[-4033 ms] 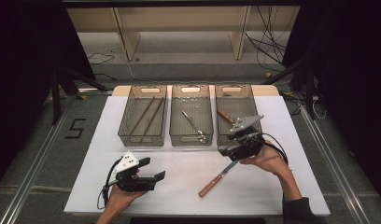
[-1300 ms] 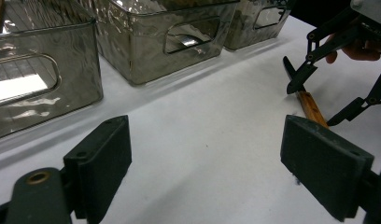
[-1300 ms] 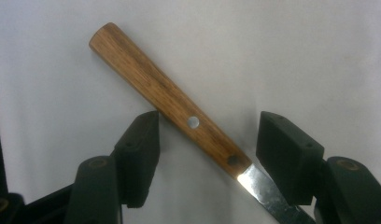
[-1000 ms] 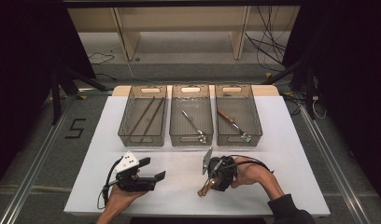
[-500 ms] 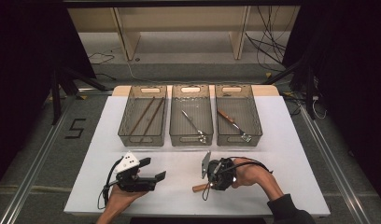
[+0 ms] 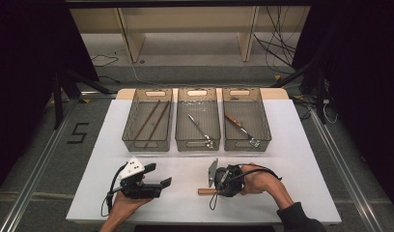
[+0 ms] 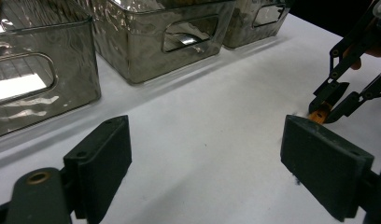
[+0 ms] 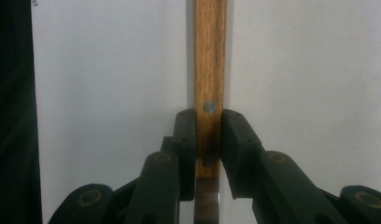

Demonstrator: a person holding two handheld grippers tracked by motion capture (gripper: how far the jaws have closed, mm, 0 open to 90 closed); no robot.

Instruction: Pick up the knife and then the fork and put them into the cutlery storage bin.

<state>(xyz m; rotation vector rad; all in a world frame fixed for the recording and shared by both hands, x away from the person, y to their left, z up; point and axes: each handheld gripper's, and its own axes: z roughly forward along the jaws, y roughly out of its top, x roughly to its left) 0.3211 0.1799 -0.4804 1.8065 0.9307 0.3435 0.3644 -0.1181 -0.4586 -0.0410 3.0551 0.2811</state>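
Right now my right gripper has its 2 black jaws pressed against either side of a wooden handle, having just been closing in on it, and the pads sit flush on the wood just below a small metal rivet; a strip of bare metal shows under the handle between the jaws. From the high view that gripper lies low on the white table, near the front edge and right of the middle, with the handle's end poking out to its left, flat on the surface. My left gripper holds its 2 jaws wide apart with nothing between them but bare table, and it rests in my left hand at the front left, well apart from the right one. Beyond both stand 3 clear bins in a row, each with long utensils lying in it. From the left gripper view the other jaws clamp the orange-brown handle at the right edge
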